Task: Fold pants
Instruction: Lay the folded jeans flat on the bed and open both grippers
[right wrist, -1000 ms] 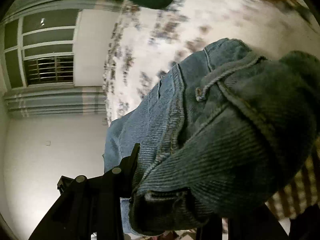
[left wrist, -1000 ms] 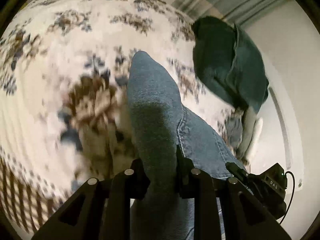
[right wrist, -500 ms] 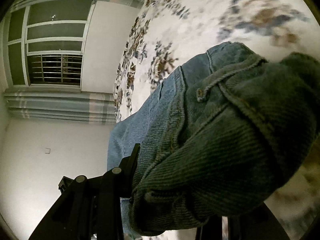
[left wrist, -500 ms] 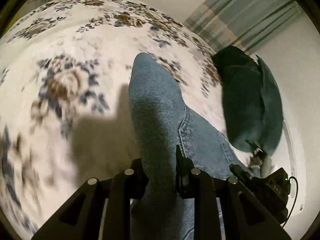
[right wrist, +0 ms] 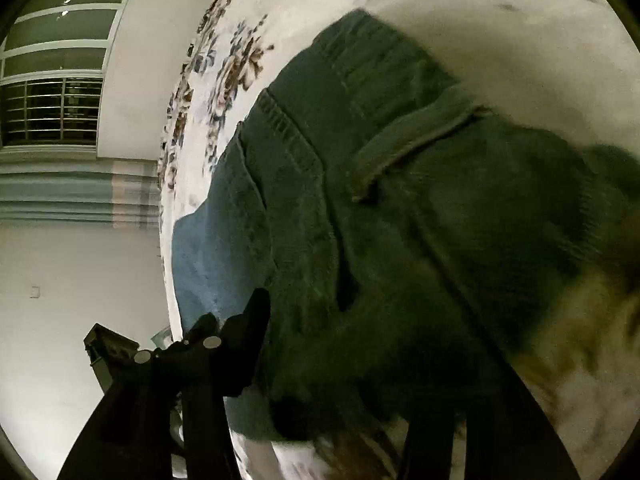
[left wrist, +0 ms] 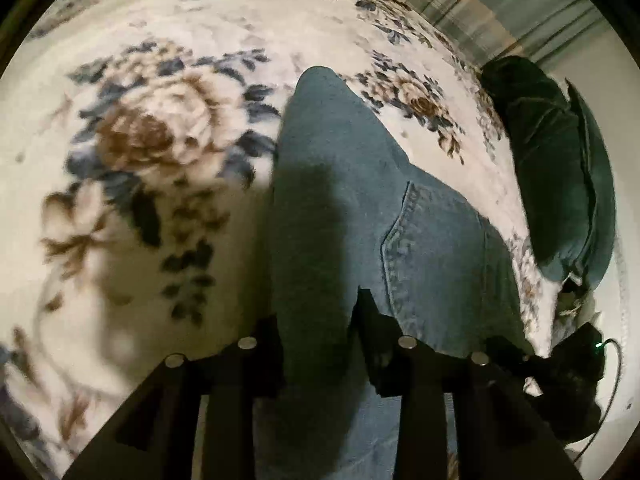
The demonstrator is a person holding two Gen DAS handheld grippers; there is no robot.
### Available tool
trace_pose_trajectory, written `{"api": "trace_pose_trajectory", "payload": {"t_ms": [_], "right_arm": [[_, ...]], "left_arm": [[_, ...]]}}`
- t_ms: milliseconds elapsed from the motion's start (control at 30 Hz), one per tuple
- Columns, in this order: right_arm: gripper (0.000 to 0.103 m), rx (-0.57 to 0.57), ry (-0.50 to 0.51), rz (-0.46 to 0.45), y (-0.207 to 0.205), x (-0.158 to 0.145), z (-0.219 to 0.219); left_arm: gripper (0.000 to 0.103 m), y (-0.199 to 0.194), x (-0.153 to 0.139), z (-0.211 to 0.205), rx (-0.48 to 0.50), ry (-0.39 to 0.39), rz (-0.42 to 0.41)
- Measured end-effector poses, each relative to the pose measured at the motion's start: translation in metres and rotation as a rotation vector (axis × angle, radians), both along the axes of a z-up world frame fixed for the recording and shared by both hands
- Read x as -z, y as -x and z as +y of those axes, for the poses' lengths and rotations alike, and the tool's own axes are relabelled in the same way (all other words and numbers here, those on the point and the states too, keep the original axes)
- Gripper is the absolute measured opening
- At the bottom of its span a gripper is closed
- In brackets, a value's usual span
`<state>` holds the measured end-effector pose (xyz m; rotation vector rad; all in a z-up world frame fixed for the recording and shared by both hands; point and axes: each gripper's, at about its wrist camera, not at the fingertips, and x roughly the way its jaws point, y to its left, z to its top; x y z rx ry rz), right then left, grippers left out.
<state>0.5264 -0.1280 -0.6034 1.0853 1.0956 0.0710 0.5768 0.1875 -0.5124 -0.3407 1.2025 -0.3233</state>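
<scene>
A home bedroom is suggested: a floral bedspread (left wrist: 168, 128) fills the frame, striped curtains (left wrist: 500, 12) are seen upper right, and a barred window (right wrist: 52, 108) at left.

To your left the floral blanket (left wrist: 168, 92) lies bare, so a gripper could pass there. On your right the dark green garment (left wrist: 560, 168) sits near the blanket's edge, just beyond the jeans (left wrist: 360, 216), blocking that side.

Left gripper (left wrist: 318, 344) jaws clamped; right gripper (right wrist: 344, 360) apparently likewise.
</scene>
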Motion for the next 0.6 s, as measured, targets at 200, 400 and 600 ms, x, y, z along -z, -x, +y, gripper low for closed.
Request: {"api": "trace_pose_trajectory", "payload": {"t_ms": [200, 400, 600], "right_arm": [[0.063, -0.056, 0.186, 0.086, 0.008, -0.041, -0.013], [0.088, -0.138, 0.523, 0.109, 0.025, -0.112, -0.007], [0.103, -0.165, 0.757, 0.083, 0.069, -0.190, 0.001]], "left_arm": [[0.030, 0.022, -0.037, -0.007, -0.029, -0.202, -0.021], [0.054, 0.053, -0.081, -0.022, -0.063, -0.306, -0.052], [0.095, 0.089, -0.139, -0.048, -0.070, -0.385, -0.112]]}}
